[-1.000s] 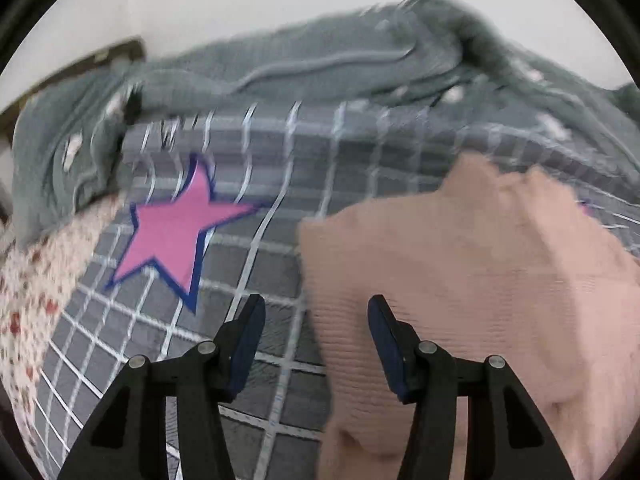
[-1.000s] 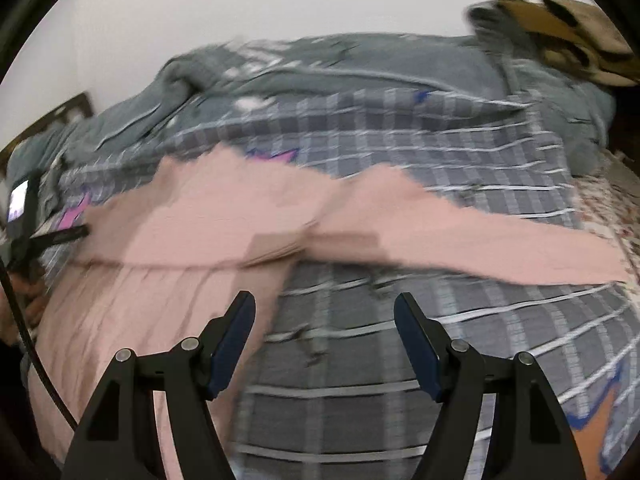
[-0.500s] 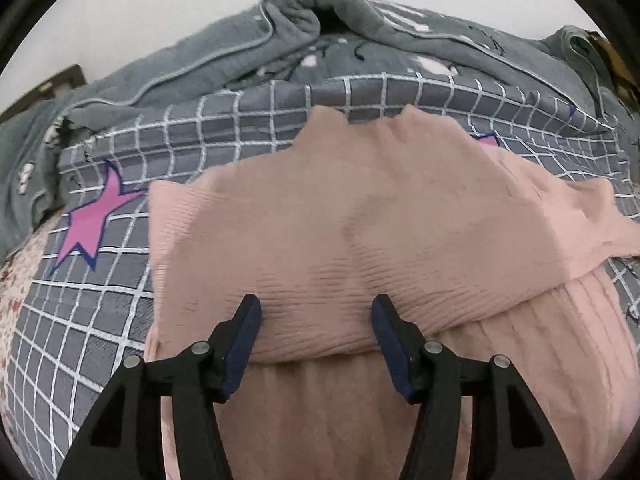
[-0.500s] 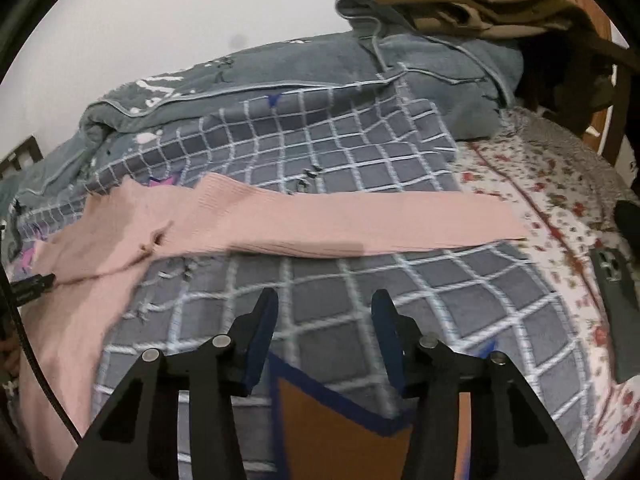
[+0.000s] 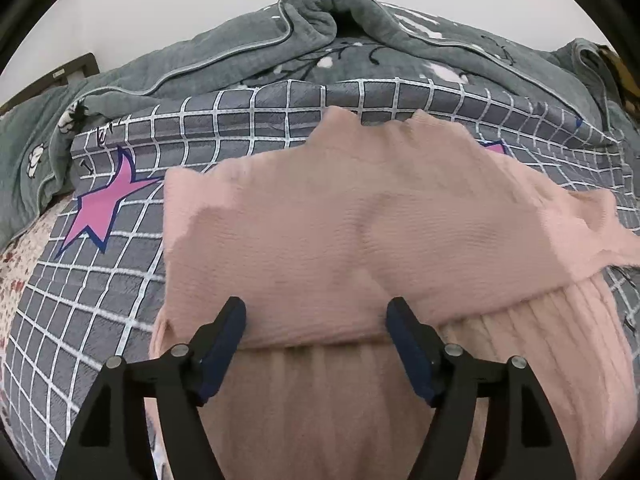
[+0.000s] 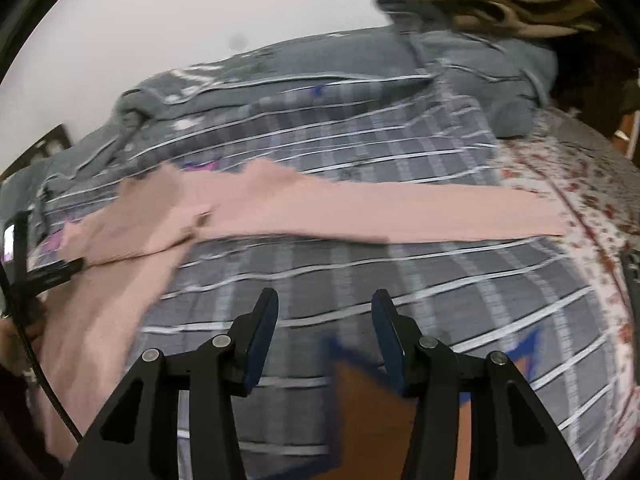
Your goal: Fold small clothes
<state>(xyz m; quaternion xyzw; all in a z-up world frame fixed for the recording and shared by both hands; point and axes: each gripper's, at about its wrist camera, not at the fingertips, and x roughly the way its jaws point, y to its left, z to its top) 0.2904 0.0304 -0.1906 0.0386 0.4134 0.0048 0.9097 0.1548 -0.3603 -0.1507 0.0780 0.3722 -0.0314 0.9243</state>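
A pink knit sweater [image 5: 340, 220] lies flat on a grey checked bedspread [image 5: 100, 300], its neck towards the far side. One sleeve is folded across its chest [image 5: 304, 280]. My left gripper [image 5: 315, 306] hovers over that sleeve's near edge, its jaws opening and pinching nothing. In the right wrist view the sweater [image 6: 132, 220] sits at the left, and its other sleeve [image 6: 400, 208] stretches straight out to the right. My right gripper [image 6: 325, 296] stands open over bare bedspread, in front of that sleeve, with nothing between its fingers.
A rumpled grey quilt [image 5: 240, 52] is heaped along the far side of the bed. A pink star [image 5: 104, 208] marks the bedspread at the left. Brown clothes [image 6: 500, 0] lie at the far right, above a floral sheet [image 6: 580, 208]. A dark phone [image 6: 632, 280] rests at the right edge.
The left gripper moved from beside the pink star to over the sweater's middle, and its jaws spread wider. The right gripper's jaws narrowed and it swung along the outstretched sleeve.
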